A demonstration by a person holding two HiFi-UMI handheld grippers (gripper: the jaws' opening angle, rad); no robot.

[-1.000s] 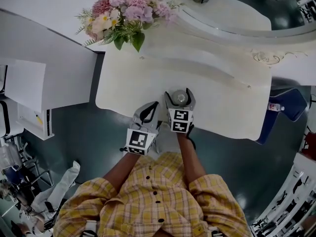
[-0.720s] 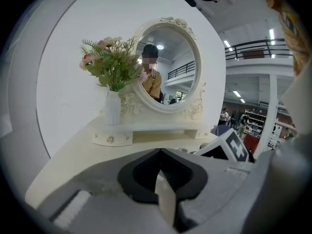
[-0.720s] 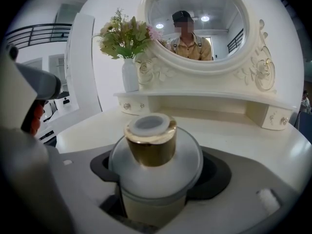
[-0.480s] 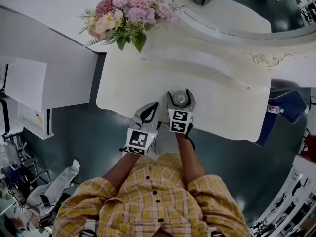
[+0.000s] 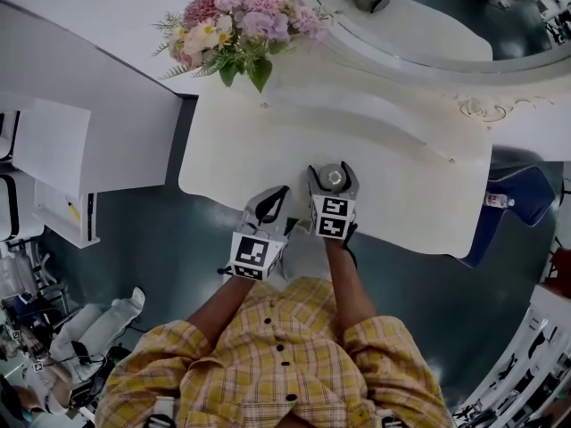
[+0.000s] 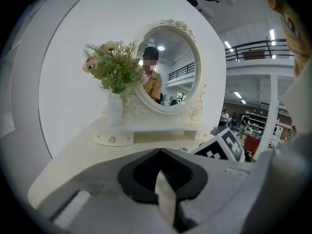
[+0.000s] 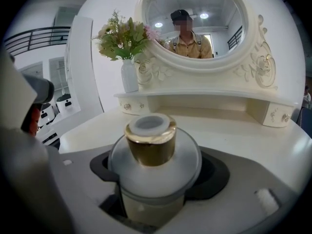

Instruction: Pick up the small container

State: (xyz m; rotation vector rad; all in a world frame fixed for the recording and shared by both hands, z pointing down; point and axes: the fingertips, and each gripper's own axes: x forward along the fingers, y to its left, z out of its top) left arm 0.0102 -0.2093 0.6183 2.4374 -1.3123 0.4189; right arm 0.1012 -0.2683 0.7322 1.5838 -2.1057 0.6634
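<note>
A: Quick, L to R. What's on the table (image 5: 401, 168)?
B: Back-left corner: pink & white flowers (image 5: 241, 25) in a white vase (image 6: 114, 108). Oval mirror (image 5: 419, 25) along the back, centre to right.
A: Left gripper (image 5: 272, 199)?
B: Tips at the table's near edge, pointing at the mirror. Jaws together, nothing btwn them.
A: Right gripper (image 5: 333, 185)?
B: Just beside the left one, a bit further in over the table. Jaws stand wide, clamped on the small container (image 7: 153, 165), which sits upright btwn them near the front edge, about mid-table.
A: What's it look like?
B: Frosted round body, gold cap (image 7: 151, 140) w/ a white top.
A: Off the table?
B: Can't tell, base is hidden by the jaws.
</note>
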